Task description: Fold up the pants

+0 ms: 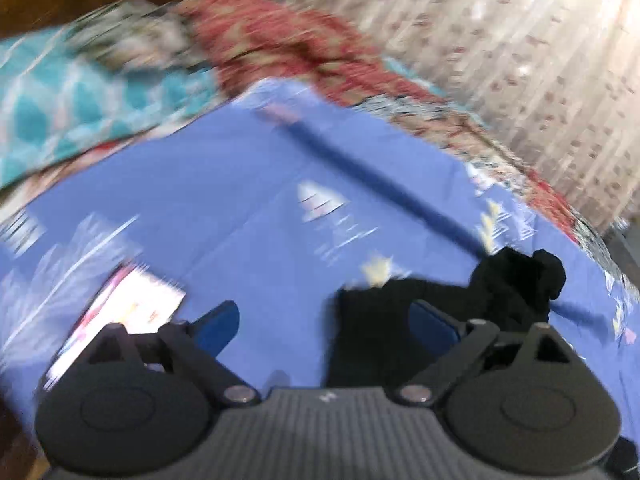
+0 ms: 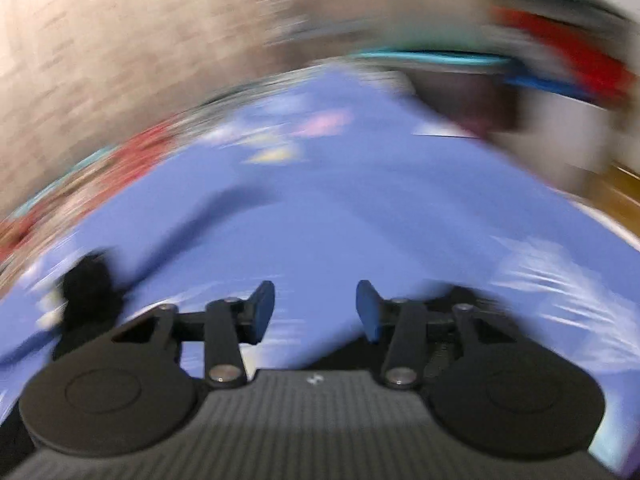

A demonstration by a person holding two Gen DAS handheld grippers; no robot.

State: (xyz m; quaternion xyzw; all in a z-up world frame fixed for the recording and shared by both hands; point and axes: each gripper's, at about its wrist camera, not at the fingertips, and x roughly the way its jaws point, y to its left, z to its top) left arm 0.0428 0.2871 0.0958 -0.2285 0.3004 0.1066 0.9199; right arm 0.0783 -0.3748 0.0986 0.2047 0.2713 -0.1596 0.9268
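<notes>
Pants (image 1: 380,336), black and bunched up, lie on a blue sheet (image 1: 208,184) spread over a bed. In the left wrist view they sit low, from 6 o'clock out to 4 o'clock, with a lumpy end near the sheet's right edge.

The left gripper (image 1: 324,324) has its blue fingers (image 1: 218,326) spread wide apart. The pants lie under and behind the right finger, but nothing is pinched between them. From 9 o'clock to 12 o'clock the sheet is flat and bare, so there is lots of open room there. A pink and white flat thing (image 1: 120,316) lies at 8 o'clock. A thin dark stick (image 1: 380,184) runs across the sheet from 12 o'clock down to 4 o'clock.

In the right wrist view the picture is very blurry. The right gripper (image 2: 316,310) has its fingers (image 2: 262,312) partly apart with only blue sheet showing between them. A black lump of the pants (image 2: 90,288) sits at 9 o'clock.

Past the sheet's far edge lie a teal patterned cloth (image 1: 60,116) at 10 o'clock and a red patterned cloth (image 1: 280,44) at 12 o'clock. A pale curtain (image 1: 520,60) hangs at 2 o'clock.
</notes>
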